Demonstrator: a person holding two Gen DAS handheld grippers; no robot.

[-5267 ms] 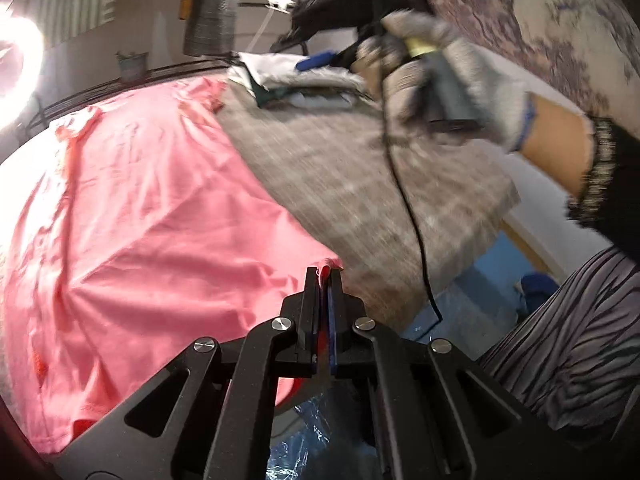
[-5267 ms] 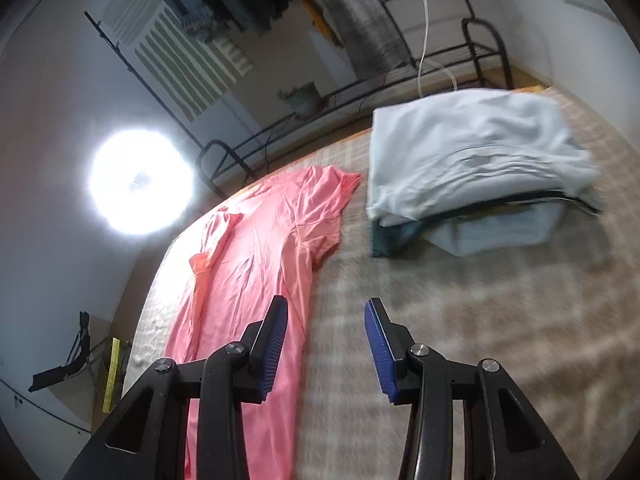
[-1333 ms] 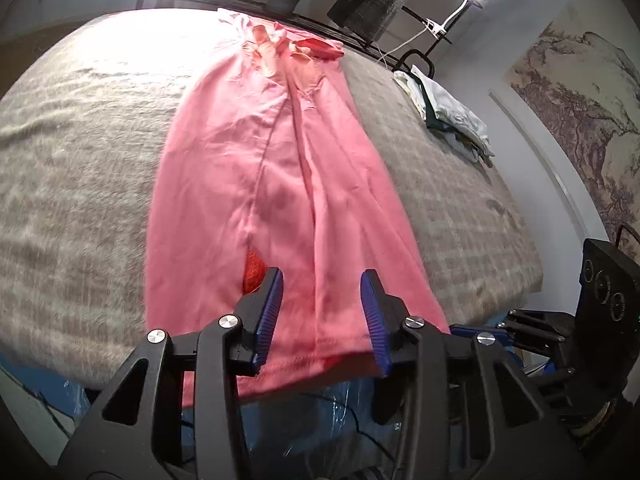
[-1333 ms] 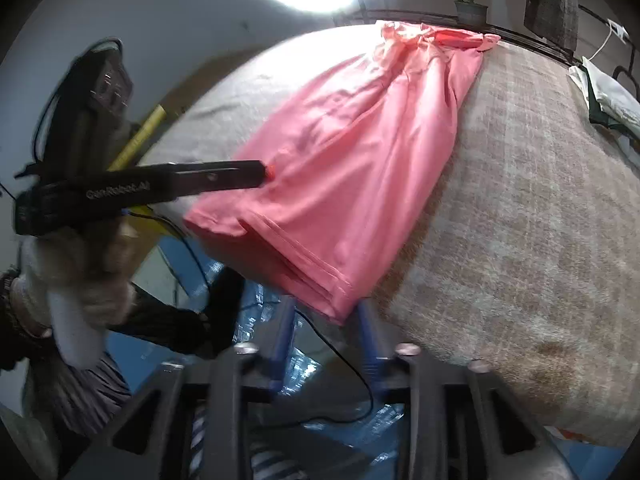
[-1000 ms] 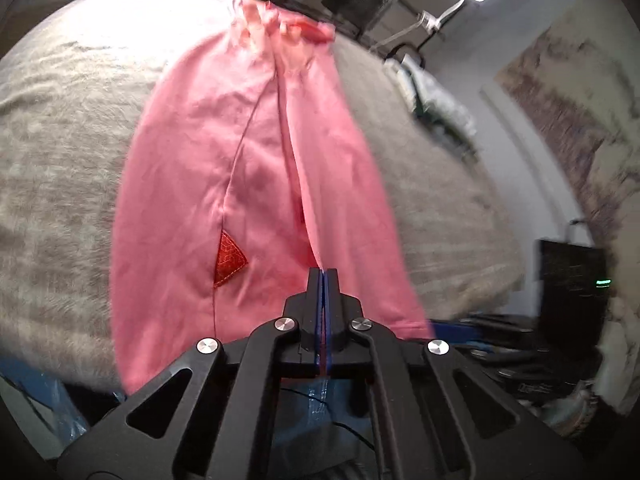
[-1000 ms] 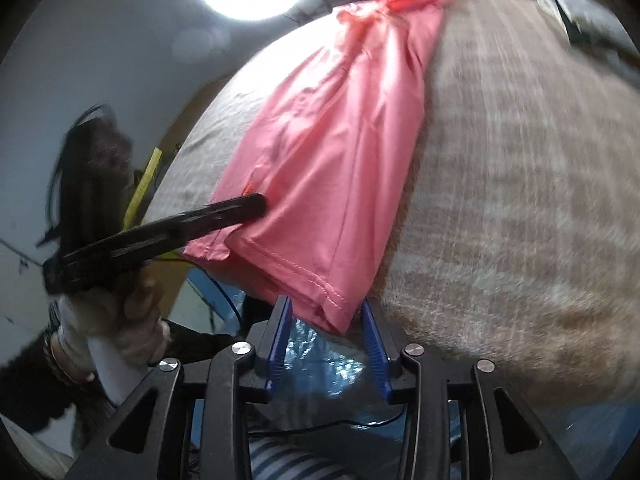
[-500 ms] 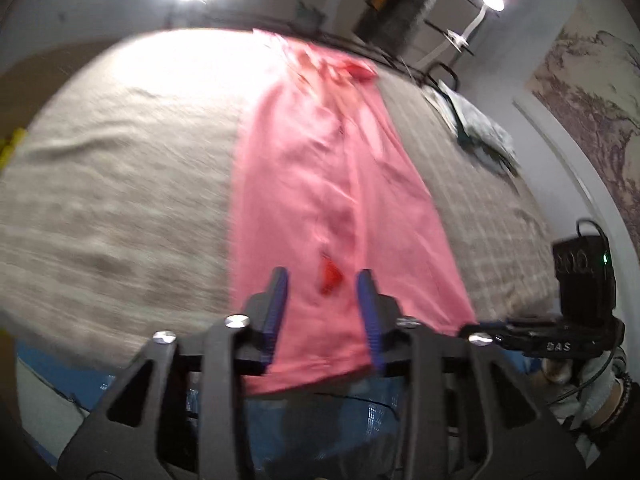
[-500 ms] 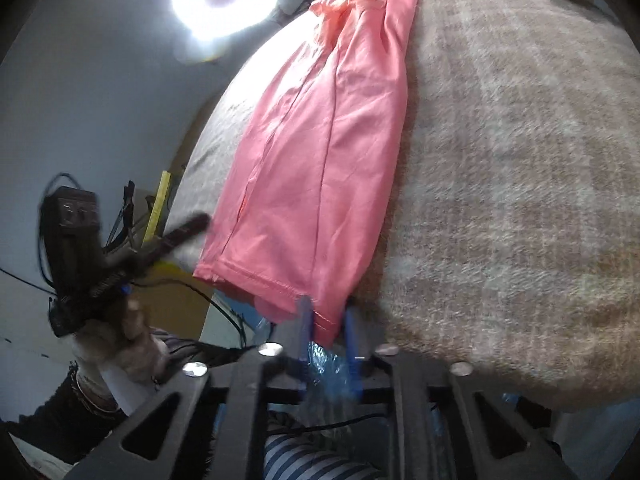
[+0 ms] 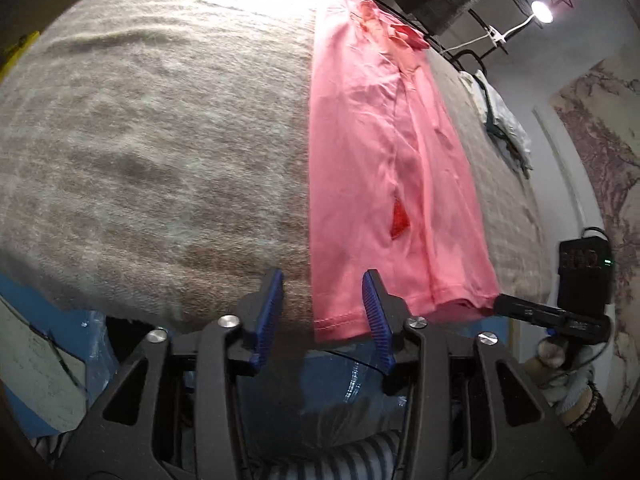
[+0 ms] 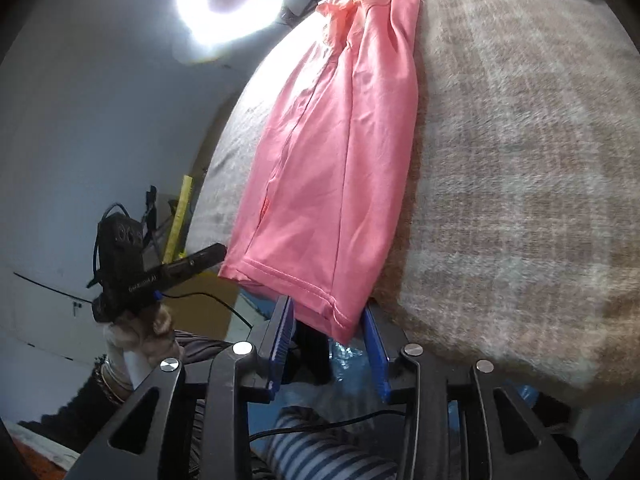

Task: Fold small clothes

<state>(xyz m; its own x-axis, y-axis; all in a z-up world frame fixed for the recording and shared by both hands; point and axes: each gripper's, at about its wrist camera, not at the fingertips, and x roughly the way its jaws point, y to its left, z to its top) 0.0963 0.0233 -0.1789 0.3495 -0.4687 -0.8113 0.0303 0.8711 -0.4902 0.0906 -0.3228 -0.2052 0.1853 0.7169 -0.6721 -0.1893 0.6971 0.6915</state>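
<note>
The left gripper (image 9: 323, 308) stands open, its jaws having just been closing; the near left corner of the pink shirt's (image 9: 372, 152) hem lies between the blue pads (image 9: 269, 308), which do not press on it. The shirt's left edge runs just inside the right-hand pad, and bare blanket (image 9: 152, 148) fills the rest of the gap.

The right gripper (image 10: 327, 344) is also open, its jaws having just been opening. The shirt's (image 10: 336, 184) near right corner hangs over the edge of the bed between the pads, with a gap on each side.

From there the shirt stretches away as a long narrow strip, folded lengthwise, to the far edge of the bed. A stack of folded clothes (image 9: 500, 120) lies far to the right. A ring light (image 10: 232, 0) shines beyond the far end.
</note>
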